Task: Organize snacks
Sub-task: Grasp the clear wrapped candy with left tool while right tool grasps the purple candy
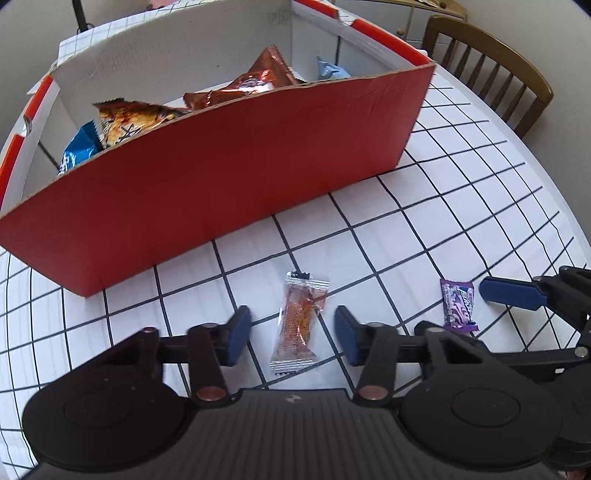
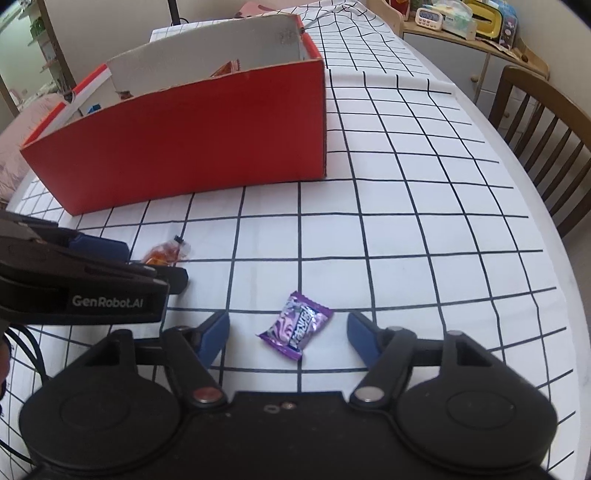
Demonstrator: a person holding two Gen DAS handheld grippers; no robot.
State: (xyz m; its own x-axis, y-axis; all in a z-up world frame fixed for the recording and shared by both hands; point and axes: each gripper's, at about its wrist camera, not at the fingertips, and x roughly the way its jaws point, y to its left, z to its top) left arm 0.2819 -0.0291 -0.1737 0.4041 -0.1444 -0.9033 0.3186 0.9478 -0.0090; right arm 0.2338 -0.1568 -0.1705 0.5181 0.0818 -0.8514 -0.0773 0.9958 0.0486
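While boxed packets (image 1: 255, 83) show leftward, rightward shows clock (image 2: 427, 16).

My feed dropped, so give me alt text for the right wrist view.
The right gripper straddles a purple candy packet on the checked tablecloth, pads not touching it. The red box stands beyond; the left gripper is over an orange packet.

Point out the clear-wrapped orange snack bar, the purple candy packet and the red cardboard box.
Clear-wrapped orange snack bar (image 1: 300, 322): left wrist view, middle of the wrapper.
Purple candy packet (image 2: 296, 325): right wrist view, centre of the printed face.
Red cardboard box (image 2: 184, 140): right wrist view, near red outer wall.
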